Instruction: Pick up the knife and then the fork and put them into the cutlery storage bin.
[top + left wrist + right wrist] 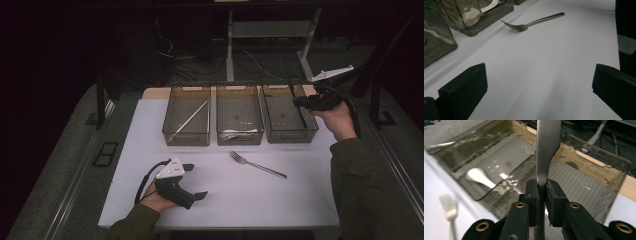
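Three clear brown bins stand side by side at the far edge of a white table mat [300,200]; the left bin [186,116] holds a long thin utensil lying slantwise, the middle bin [239,116] a pale piece at its near end, possibly a spoon, though the view is too dim to be sure; a fork [257,165] lies loose on the mat in front of the middle and right bins, tines toward the left, with nothing between it and the left gripper [192,181], which rests low on the near mat with its jaws spread wide and empty; the right gripper [542,192] is raised above the right bin [290,117], jaws pinched narrow on the flat handle of a metal utensil [547,150] that stands up between them; no readable writing or brand shows anywhere.
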`<state>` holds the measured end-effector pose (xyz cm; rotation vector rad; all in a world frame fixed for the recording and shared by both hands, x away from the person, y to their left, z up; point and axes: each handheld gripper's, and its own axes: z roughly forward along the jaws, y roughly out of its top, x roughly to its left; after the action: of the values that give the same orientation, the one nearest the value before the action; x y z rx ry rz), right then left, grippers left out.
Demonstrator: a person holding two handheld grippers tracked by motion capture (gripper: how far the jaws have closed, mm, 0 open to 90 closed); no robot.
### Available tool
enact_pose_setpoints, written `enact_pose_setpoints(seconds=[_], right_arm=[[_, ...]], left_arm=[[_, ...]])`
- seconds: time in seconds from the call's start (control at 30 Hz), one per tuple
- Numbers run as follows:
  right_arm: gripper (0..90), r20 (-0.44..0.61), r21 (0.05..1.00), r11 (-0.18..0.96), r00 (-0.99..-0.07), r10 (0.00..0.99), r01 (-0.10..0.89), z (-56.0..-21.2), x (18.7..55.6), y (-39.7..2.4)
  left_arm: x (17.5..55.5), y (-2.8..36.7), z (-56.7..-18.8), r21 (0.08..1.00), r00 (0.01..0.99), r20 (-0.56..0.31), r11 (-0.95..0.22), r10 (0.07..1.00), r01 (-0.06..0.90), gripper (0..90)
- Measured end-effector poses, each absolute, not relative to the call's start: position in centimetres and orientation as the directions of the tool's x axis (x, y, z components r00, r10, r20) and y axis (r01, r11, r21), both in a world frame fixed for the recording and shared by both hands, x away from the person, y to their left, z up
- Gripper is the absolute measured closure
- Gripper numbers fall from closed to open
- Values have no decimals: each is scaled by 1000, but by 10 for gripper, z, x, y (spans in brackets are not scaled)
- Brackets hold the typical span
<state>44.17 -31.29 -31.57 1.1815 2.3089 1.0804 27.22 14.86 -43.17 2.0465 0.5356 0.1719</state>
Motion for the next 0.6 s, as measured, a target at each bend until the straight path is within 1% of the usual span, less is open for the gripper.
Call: enact_pose_setpoints(seconds=[0.13,0.3,0.6], right_arm=[[802,41,747,357,-575,817,561,-322,449,-319],[802,47,711,352,-541,839,608,-337,460,-328],[802,52,672,359,-525,850,648,-355,466,-329]], left_arm=[[272,149,-432,853,894,-96,-427,439,301,0],[272,149,-432,854,893,-101,-422,438,303,0],[272,148,-432,853,895,-101,-425,435,304,0]])
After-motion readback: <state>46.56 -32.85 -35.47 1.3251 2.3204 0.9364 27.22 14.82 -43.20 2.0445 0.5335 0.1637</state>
